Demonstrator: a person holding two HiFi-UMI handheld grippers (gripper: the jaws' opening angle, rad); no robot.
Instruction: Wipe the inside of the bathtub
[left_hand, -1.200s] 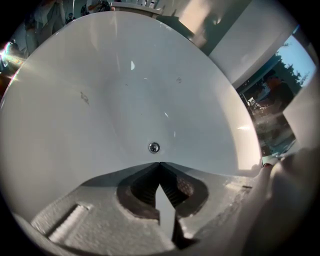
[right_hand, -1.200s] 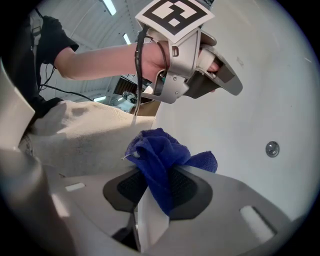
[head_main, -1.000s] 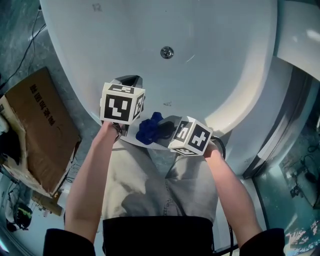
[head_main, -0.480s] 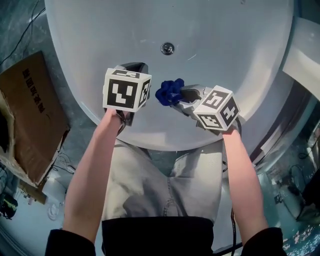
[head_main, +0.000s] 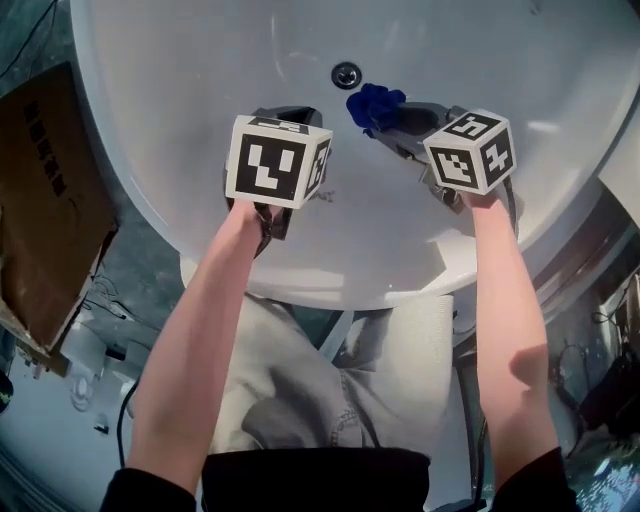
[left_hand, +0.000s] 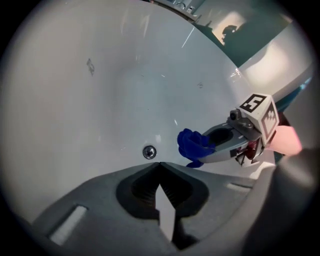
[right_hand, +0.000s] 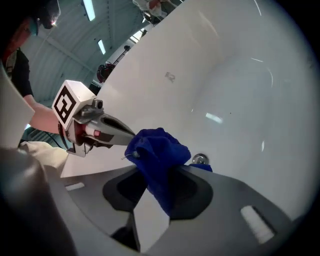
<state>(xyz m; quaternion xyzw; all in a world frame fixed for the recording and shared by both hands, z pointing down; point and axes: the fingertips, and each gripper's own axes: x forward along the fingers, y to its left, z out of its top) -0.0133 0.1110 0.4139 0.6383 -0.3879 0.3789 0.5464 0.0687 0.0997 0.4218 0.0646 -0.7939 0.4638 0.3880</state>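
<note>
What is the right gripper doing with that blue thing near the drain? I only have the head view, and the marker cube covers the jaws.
Observer: In the right gripper view, the right gripper is shut on a blue cloth. The cloth bunches up above the jaws and a fold of it hangs down between them.
Operator: And the left one, is anything in it?
Observer: No. In the left gripper view, the left gripper has its jaws closed tip to tip with nothing between them. Only the white bathtub shows beyond.
</note>
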